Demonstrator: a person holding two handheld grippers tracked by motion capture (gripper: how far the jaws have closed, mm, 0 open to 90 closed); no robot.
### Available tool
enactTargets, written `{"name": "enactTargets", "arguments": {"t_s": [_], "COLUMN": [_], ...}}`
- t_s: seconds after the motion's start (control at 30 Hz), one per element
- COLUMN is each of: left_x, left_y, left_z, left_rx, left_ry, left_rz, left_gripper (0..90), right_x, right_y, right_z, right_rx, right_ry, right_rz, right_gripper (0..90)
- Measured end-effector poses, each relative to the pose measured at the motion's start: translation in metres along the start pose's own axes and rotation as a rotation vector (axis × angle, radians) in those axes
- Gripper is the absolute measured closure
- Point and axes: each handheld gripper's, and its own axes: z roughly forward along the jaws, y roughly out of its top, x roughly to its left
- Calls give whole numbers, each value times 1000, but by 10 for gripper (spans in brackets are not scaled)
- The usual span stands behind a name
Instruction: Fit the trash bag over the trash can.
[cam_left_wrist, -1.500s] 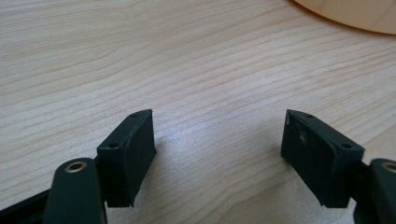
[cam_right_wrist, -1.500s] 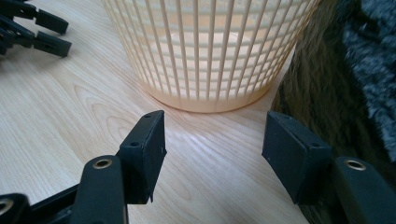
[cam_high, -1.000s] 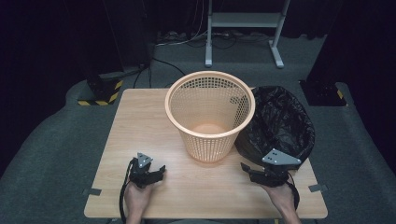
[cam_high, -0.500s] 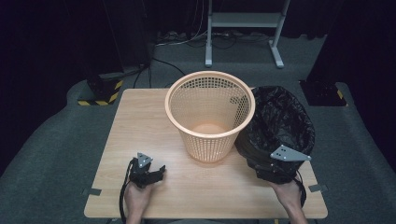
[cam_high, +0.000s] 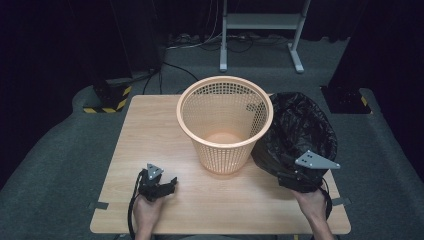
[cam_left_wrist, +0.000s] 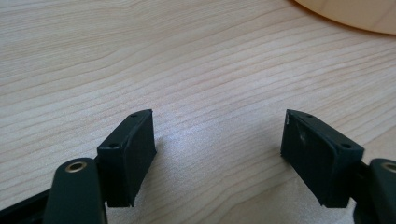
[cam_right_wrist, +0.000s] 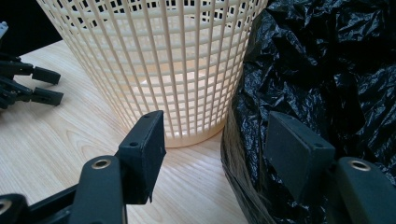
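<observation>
One basket (cam_high: 225, 120), one black bag (cam_high: 300, 130); left claw (cam_left_wrist: 217, 140), right claw (cam_right_wrist: 215, 144) spread, empty.

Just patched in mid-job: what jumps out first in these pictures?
The orange mesh basket stands upright and empty at the table's middle. A crumpled black plastic bag bulges against its right side. The right gripper, jaws open, is up against the bag's near edge, while the left gripper sits open low over bare wood at the front left.
</observation>
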Motion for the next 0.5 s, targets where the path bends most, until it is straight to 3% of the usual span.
{"name": "enactTargets", "arguments": {"t_s": [0.5], "left_x": [0], "left_y": [0], "left_z": [0], "left_rx": [0], "left_ry": [0], "left_rz": [0], "left_gripper": [261], "right_x": [-15], "right_y": [11], "right_z": [-3], "right_rx": [-15], "right_ry": [-18], "right_rz": [17], "right_gripper": [377]}}
